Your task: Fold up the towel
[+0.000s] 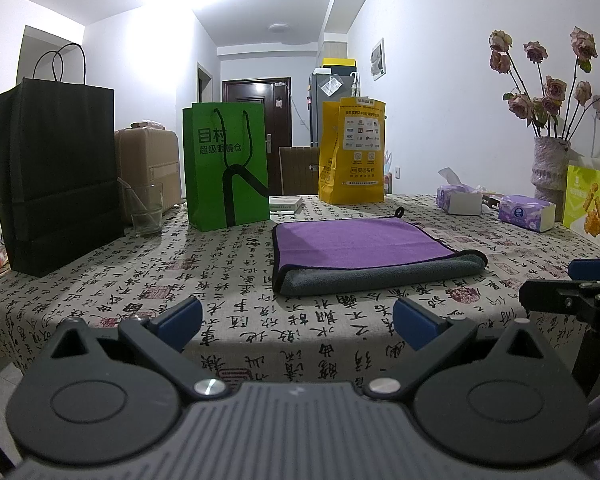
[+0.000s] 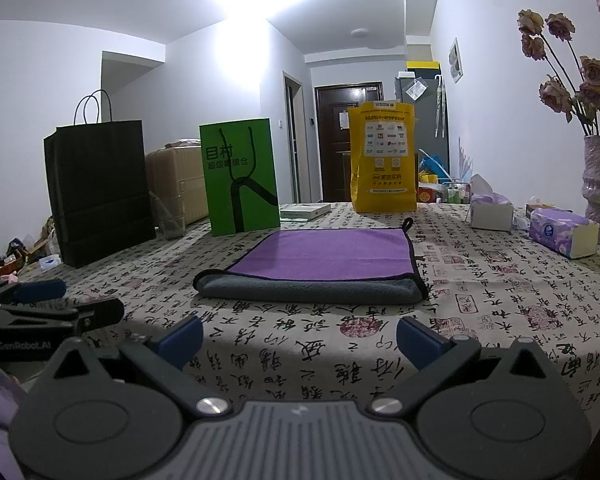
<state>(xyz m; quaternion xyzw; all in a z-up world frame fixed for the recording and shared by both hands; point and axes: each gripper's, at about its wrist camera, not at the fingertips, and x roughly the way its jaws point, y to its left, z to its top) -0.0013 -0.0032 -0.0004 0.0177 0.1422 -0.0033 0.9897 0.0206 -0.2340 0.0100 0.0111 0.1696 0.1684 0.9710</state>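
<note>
A purple towel (image 1: 356, 242) with a grey underside lies folded over on the patterned tablecloth (image 1: 228, 280), its rolled grey fold toward me and a black loop at its far edge. It also shows in the right wrist view (image 2: 324, 258). My left gripper (image 1: 298, 320) is open and empty, held back from the towel near the table's front edge. My right gripper (image 2: 300, 338) is open and empty too, also short of the towel. The right gripper shows at the right edge of the left wrist view (image 1: 580, 284); the left gripper shows at the left of the right wrist view (image 2: 48, 308).
Behind the towel stand a black paper bag (image 1: 60, 176), a glass (image 1: 146, 210), a green bag (image 1: 226, 164) and a yellow bag (image 1: 352, 152). Tissue packs (image 1: 526, 212), a vase of dried roses (image 1: 550, 168) and a snack bag (image 1: 590, 208) sit at the right.
</note>
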